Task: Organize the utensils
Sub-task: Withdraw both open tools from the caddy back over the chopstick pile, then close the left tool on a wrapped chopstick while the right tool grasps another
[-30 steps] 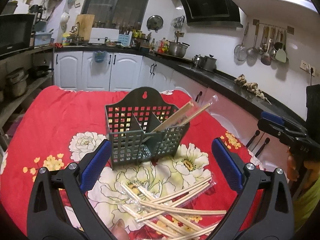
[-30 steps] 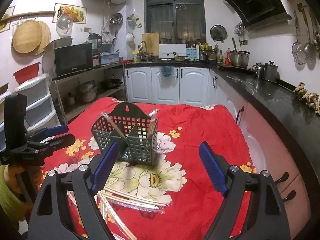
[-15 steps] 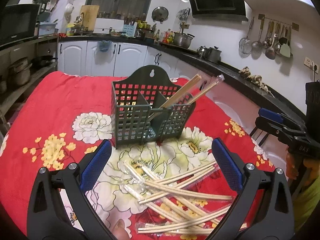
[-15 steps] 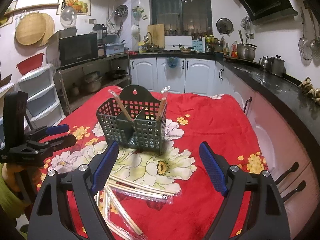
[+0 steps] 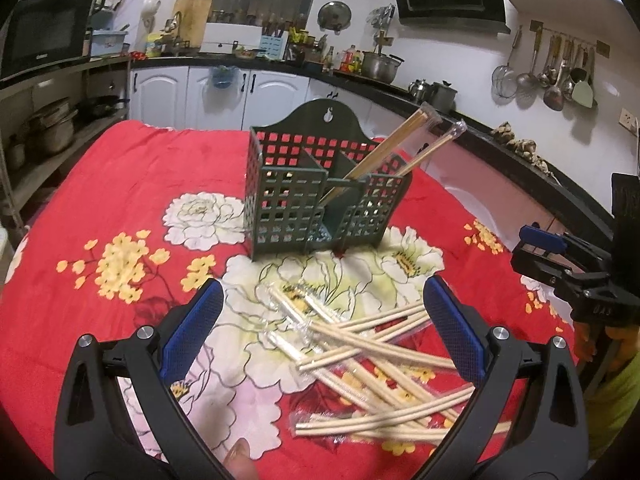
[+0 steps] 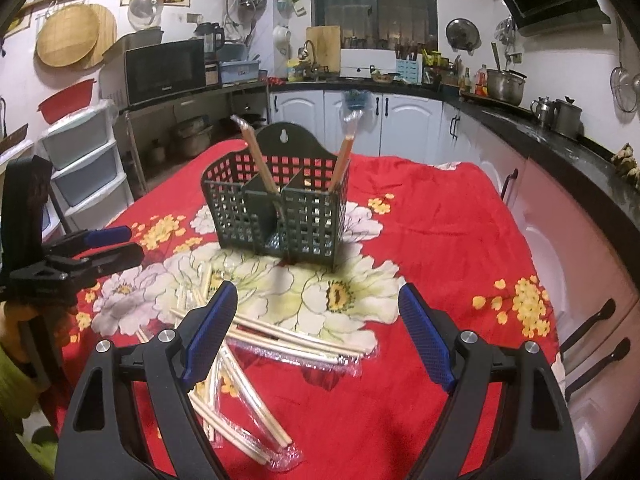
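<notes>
A dark green slotted utensil holder (image 5: 320, 196) stands on the red floral tablecloth; it also shows in the right wrist view (image 6: 280, 208). Two wrapped chopstick pairs (image 5: 384, 148) lean in its compartments. Several more wrapped chopstick pairs (image 5: 372, 344) lie loose in front of it, also seen in the right wrist view (image 6: 280, 340). My left gripper (image 5: 320, 320) is open and empty just above the loose pile. My right gripper (image 6: 316, 328) is open and empty over the pile's right end. Each gripper shows in the other's view, the right one (image 5: 560, 256) and the left one (image 6: 88, 252).
The table (image 6: 440, 240) carries a red flowered cloth. White cabinets and a black counter (image 6: 560, 140) run close along its right side. Shelving with a microwave and plastic drawers (image 6: 80, 160) stands to the left.
Both grippers have tilted down and moved in toward the table. The holder and the loose chopsticks now look nearer and larger. Both stay open and empty.
</notes>
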A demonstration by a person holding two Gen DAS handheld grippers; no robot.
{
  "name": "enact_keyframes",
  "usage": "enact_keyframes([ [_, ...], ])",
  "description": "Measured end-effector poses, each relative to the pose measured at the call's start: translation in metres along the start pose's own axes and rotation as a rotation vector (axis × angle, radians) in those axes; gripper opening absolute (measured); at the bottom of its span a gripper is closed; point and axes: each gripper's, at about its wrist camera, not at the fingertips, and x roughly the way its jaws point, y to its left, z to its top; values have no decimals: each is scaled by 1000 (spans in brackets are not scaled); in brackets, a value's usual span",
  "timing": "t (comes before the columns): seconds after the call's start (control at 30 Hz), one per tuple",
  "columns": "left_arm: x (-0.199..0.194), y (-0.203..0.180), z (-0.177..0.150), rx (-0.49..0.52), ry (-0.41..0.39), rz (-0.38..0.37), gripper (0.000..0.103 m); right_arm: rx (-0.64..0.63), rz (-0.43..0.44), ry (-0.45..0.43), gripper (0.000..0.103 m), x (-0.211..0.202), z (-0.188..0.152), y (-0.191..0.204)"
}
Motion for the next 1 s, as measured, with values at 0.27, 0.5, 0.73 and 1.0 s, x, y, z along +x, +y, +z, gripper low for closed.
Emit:
enact_keyframes([
  [0.27, -3, 12, -13, -25, 26, 18, 92, 0, 6, 50, 80, 10, -16, -2],
  [0.5, 1, 21, -26, -44, 62, 27, 92, 11, 13, 97, 80, 21, -32, -7],
  [0.73, 12, 20, -30, -54, 114, -20, 79, 31, 30, 133, 72, 33, -44, -9],
  [1.0, 42, 22, -29, -98, 207, -104, 64, 71, 36, 169, 60, 45, -50, -18],
])
